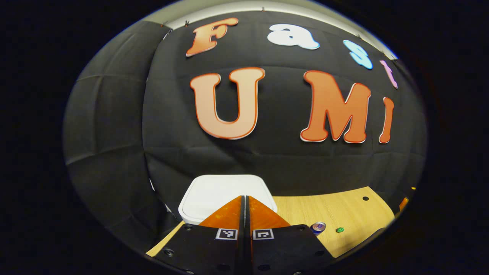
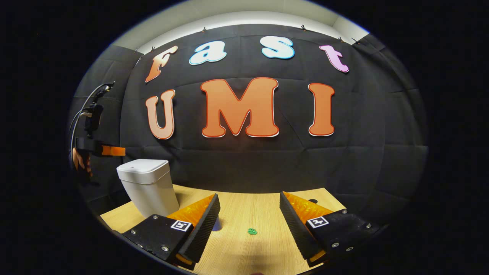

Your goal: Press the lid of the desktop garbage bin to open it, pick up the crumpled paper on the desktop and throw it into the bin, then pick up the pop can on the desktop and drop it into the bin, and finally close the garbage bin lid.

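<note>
Black cloth backs a pale wooden desktop (image 2: 244,214). My left gripper (image 1: 245,202) is pinched together with nothing between its fingers, raised above the closed lid (image 1: 225,193) of the white garbage bin (image 2: 149,183) at the desk's left end. My right gripper (image 2: 250,221) gapes wide over the desk, where a small green crumpled paper (image 2: 251,231) lies between its fingers. The pop can (image 1: 318,227) stands near that paper.
</note>
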A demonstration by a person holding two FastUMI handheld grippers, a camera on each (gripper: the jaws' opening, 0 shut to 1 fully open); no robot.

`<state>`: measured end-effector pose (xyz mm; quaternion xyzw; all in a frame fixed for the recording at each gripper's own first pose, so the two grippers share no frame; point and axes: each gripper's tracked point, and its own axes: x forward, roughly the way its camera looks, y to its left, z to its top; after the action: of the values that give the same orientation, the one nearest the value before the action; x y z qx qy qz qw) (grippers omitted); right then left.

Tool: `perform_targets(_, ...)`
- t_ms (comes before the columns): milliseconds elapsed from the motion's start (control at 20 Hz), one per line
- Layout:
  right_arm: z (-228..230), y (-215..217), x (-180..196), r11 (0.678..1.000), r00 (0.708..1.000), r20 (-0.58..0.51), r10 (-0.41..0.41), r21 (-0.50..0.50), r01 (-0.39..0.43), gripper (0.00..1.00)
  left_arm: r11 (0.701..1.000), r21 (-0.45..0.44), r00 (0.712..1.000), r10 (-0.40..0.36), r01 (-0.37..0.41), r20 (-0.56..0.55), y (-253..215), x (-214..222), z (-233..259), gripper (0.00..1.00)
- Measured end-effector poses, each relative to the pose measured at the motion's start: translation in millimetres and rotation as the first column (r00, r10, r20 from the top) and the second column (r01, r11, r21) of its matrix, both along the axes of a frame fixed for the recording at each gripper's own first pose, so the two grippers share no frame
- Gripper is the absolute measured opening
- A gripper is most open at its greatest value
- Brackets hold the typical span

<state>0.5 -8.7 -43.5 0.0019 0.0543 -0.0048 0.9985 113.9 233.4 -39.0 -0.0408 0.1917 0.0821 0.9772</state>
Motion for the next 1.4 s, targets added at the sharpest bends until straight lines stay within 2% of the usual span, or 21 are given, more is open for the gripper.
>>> perform_targets(100,-4,-3,0,1.000,1.000,-0.011,-0.007,0.003,0.007,0.94,0.994,-0.110,0.996,-0.007,-0.002,-0.085,17,9,-12,0.00)
perform_targets(250,-10,-9,0,1.000,1.000,-0.023,-0.021,0.009,0.021,0.94,0.983,-0.184,0.987,-0.040,0.011,-0.154,40,26,-19,0.00)
perform_targets(500,-19,-13,2,0.999,0.999,-0.030,-0.029,0.028,0.030,0.94,0.977,-0.210,0.963,-0.089,0.034,-0.256,41,37,-53,0.00)
perform_targets(600,-23,-15,4,0.999,0.999,-0.040,-0.034,0.021,0.035,0.94,0.982,-0.181,0.954,-0.098,0.048,-0.282,42,37,-64,0.00)
perform_targets(650,-24,-16,5,0.999,0.998,-0.045,-0.039,0.020,0.040,0.94,0.986,-0.161,0.947,-0.087,0.038,-0.310,45,34,-73,0.00)
perform_targets(700,-26,-17,6,0.999,0.998,-0.050,-0.041,0.021,0.043,0.94,0.984,-0.168,0.928,-0.113,0.055,-0.356,39,29,-79,0.00)
perform_targets(800,-30,-19,8,0.998,0.997,-0.060,-0.049,0.023,0.050,0.94,0.987,-0.150,0.936,-0.099,0.051,-0.337,42,30,-76,0.01)
perform_targets(900,-33,-19,11,0.998,0.996,-0.067,-0.053,0.025,0.054,0.94,0.988,-0.146,0.924,-0.097,0.045,-0.369,38,26,-81,0.03)
perform_targets(1000,-34,-18,13,0.998,0.996,-0.070,-0.054,0.021,0.055,0.94,0.989,-0.147,0.923,-0.074,0.019,-0.377,37,25,-83,0.00)
perform_targets(1100,-32,-16,15,0.998,0.997,-0.069,-0.047,0.028,0.049,0.94,0.996,-0.070,0.938,-0.070,0.049,-0.339,40,28,-79,0.01)
perform_targets(1150,-31,-17,16,0.998,0.997,-0.065,-0.047,0.033,0.049,0.94,0.999,0.008,0.959,-0.042,0.046,-0.280,47,30,-67,0.00)
perform_targets(1250,-28,-19,17,0.998,0.997,-0.063,-0.053,0.037,0.055,0.94,0.997,0.082,0.990,0.009,0.003,-0.141,45,31,-29,0.01)
perform_targets(1300,-28,-20,19,0.998,0.996,-0.066,-0.056,0.038,0.058,0.94,0.996,0.087,0.998,0.026,-0.021,-0.058,39,28,-4,0.04)
perform_targets(1350,-28,-21,19,0.998,0.996,-0.068,-0.055,0.038,0.058,0.94,0.998,0.055,0.999,0.011,-0.014,0.045,23,23,18,0.05)
perform_targets(1400,-28,-19,20,0.998,0.996,-0.068,-0.053,0.038,0.056,0.94,0.999,0.035,0.992,0.005,-0.010,0.124,9,17,41,0.24)
